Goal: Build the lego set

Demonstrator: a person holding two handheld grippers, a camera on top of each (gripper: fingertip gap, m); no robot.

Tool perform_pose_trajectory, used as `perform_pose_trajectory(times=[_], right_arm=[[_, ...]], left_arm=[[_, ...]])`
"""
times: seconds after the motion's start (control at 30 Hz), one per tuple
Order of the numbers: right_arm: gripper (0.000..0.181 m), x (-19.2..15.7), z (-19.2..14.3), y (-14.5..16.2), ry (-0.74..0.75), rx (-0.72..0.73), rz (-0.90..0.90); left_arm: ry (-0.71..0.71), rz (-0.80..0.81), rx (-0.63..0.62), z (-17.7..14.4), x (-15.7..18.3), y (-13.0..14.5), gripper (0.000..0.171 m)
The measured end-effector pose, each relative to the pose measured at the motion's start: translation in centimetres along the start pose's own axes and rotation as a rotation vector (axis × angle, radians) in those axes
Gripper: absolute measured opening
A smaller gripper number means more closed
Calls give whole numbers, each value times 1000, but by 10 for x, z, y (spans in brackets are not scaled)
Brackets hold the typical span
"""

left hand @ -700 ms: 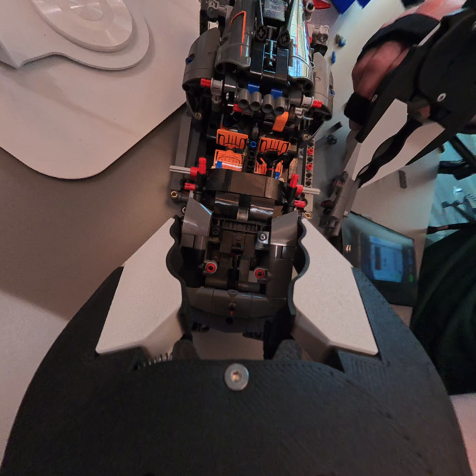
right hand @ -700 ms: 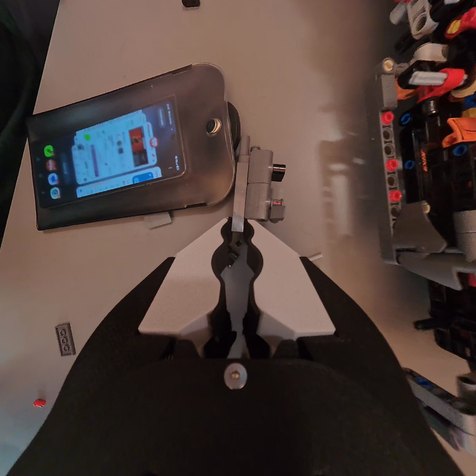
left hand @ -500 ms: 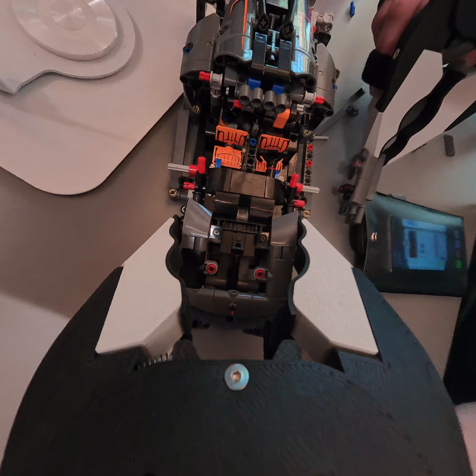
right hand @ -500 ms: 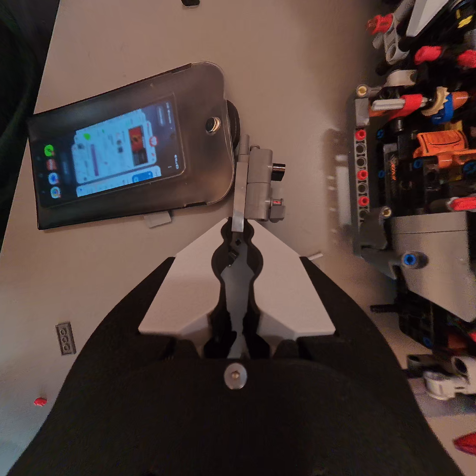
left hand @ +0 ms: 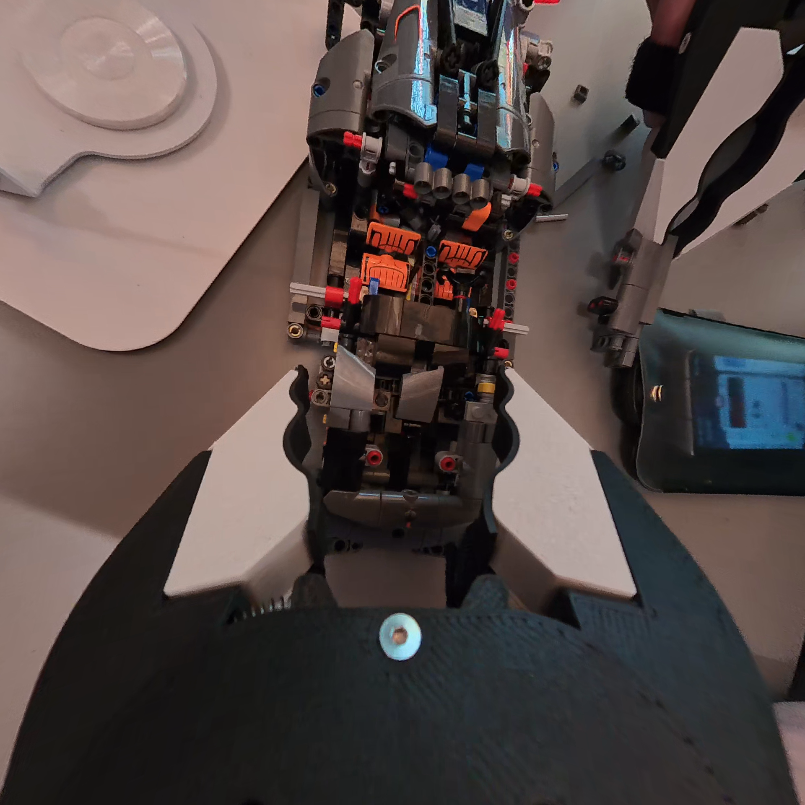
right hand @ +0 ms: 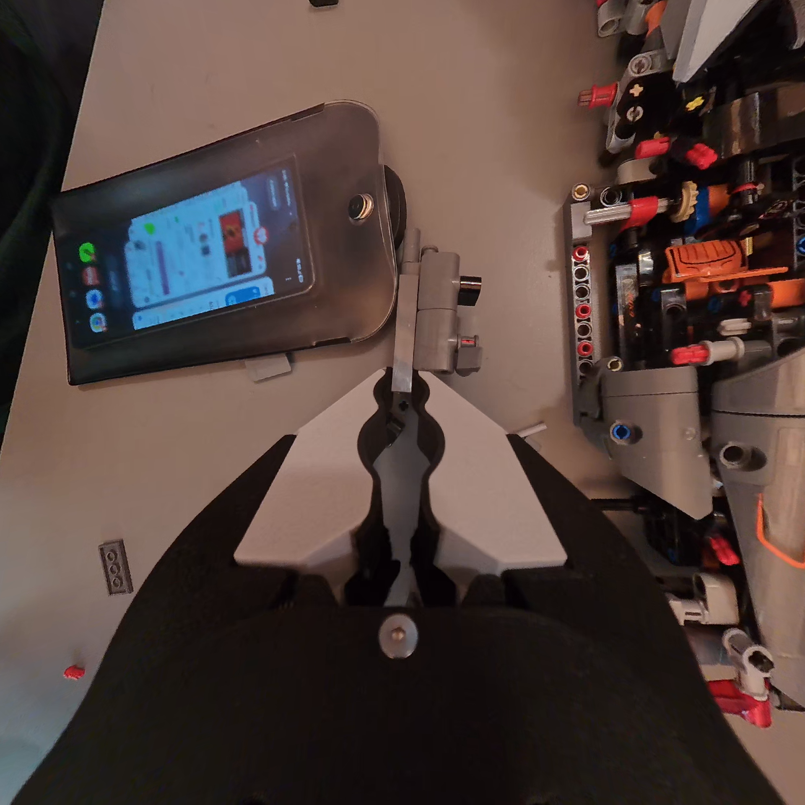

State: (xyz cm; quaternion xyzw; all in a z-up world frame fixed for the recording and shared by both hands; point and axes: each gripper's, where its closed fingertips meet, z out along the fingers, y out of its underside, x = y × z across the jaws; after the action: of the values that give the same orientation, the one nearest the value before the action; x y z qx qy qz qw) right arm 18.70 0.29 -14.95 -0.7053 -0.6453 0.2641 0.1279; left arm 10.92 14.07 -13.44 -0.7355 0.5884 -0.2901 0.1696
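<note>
The Lego car (left hand: 418,270) is clamped at one end by the left gripper (left hand: 403,440), steadied so the grey sub-assembly (right hand: 429,313), pinched in the right gripper (right hand: 403,392), can be attached.

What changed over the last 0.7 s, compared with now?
The lego car has slid deeper between the left gripper fingers, and in the right wrist view it has come closer alongside. Unchanged: the left gripper stays clamped on the car's end, the right gripper stays shut on the grey sub-assembly, and the phone lies where it was.
</note>
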Motion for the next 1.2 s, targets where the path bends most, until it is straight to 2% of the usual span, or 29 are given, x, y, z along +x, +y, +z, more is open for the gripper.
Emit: perform_pose_trajectory(times=[0.33, 0.53, 0.67, 0.87, 0.97, 1.07, 1.2], right_arm=[[5, 0, -1, 0, -1, 2, 3], [5, 0, 0, 1, -4, 0, 6], [5, 0, 1, 2, -8, -2, 9], [5, 0, 3, 2, -10, -5, 10], [5, 0, 3, 2, -9, -5, 9], [5, 0, 2, 2, -8, -5, 6], [5, 0, 2, 2, -7, -5, 5]], left_arm=[[-57, 69, -30, -11, 4, 0, 84], [-122, 109, -10, -29, 4, -4, 58], [-148, 167, -42, -33, 13, -8, 38], [-194, 209, -199, -15, 13, 2, 31], [-191, 193, -206, -10, 11, 3, 29], [-187, 165, -197, -9, 8, 3, 15], [-190, 156, -194, -9, 6, 1, 14]])
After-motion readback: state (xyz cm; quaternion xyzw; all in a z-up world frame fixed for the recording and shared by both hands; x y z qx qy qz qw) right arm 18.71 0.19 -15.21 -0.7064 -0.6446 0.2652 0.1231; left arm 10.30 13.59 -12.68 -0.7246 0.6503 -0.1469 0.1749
